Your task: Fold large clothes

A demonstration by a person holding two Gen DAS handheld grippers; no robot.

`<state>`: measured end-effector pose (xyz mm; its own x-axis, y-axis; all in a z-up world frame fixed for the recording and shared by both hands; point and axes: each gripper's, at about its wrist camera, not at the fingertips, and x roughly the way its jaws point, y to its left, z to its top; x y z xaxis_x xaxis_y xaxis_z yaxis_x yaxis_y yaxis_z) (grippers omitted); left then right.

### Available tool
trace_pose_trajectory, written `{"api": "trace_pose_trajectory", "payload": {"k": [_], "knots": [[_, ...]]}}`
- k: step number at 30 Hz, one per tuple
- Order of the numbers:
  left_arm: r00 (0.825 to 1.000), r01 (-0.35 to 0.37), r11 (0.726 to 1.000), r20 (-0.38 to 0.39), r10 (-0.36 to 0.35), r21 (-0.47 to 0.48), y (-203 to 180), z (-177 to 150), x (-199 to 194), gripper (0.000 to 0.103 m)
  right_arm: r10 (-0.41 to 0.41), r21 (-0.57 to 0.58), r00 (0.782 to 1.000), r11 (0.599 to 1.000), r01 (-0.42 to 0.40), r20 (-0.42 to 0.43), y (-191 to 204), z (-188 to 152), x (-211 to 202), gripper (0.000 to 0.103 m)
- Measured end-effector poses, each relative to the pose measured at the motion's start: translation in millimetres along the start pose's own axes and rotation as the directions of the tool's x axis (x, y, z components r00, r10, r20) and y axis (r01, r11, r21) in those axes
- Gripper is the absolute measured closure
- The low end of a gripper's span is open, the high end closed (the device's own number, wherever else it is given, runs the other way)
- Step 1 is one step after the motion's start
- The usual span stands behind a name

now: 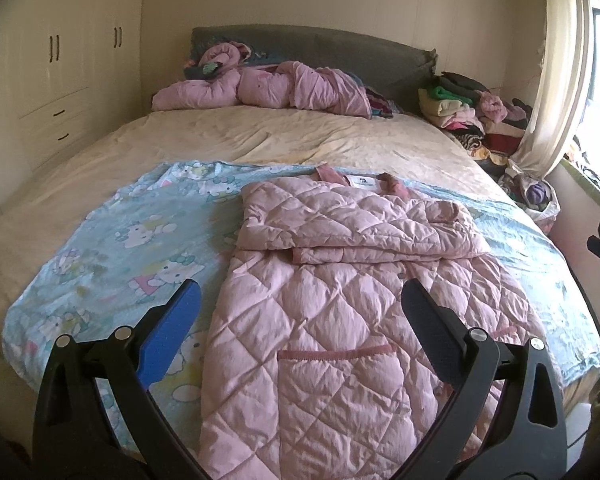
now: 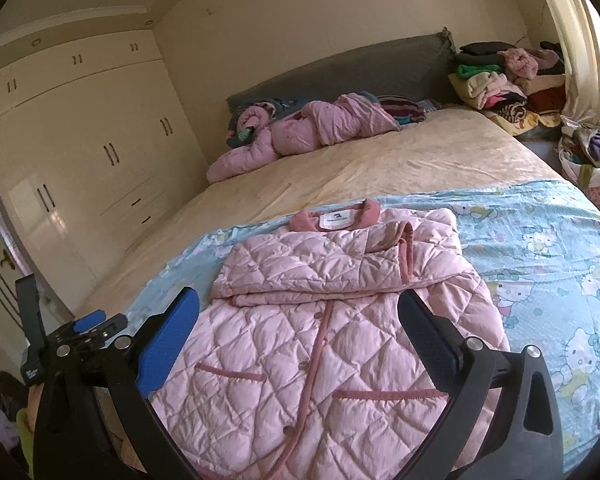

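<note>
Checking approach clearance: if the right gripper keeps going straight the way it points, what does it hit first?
Most likely the pink quilted jacket lying on the bed: the right gripper, jaws open and empty, aims down at its buttoned front below the folded sleeves. Nothing shows in between, though depth is unclear.

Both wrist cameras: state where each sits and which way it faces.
Left wrist: on the left gripper, above the jacket's left half, facing the headboard; its open fingers and the right gripper's tip at the right edge show.
Right wrist: on the right gripper, same heading, further right; its open fingers show.
Shared: pink quilted jacket, sleeves folded across, on the blue sheet.
</note>
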<state>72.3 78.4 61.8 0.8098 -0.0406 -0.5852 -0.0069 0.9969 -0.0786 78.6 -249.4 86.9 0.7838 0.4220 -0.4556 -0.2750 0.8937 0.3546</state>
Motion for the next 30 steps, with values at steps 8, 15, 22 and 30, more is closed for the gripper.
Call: {"api": "trace_pose_trajectory", "payload": {"k": [8,15,22,30], "knots": [[1.000,-0.012,1.000,-0.009,0.013,0.012,-2,-12,-9,0.009,0.022,-0.025,0.999,0.999,-0.022,-0.024,5,-13,-7,0.004],[0.999,-0.042,0.998,-0.033,0.043,0.036,-4,-25,-11,0.009,0.022,-0.025,0.998,0.999,-0.023,-0.052,0,-27,-10,0.004],[0.994,-0.075,0.996,-0.071,0.079,0.056,-4,-41,-4,0.009,0.007,-0.009,0.997,1.000,-0.008,-0.083,-18,-43,-12,0.004],[0.988,-0.101,0.992,-0.107,0.110,0.079,-6,-56,5,0.009,-0.026,0.015,0.994,0.999,0.028,-0.110,-45,-61,-15,0.004]]}}
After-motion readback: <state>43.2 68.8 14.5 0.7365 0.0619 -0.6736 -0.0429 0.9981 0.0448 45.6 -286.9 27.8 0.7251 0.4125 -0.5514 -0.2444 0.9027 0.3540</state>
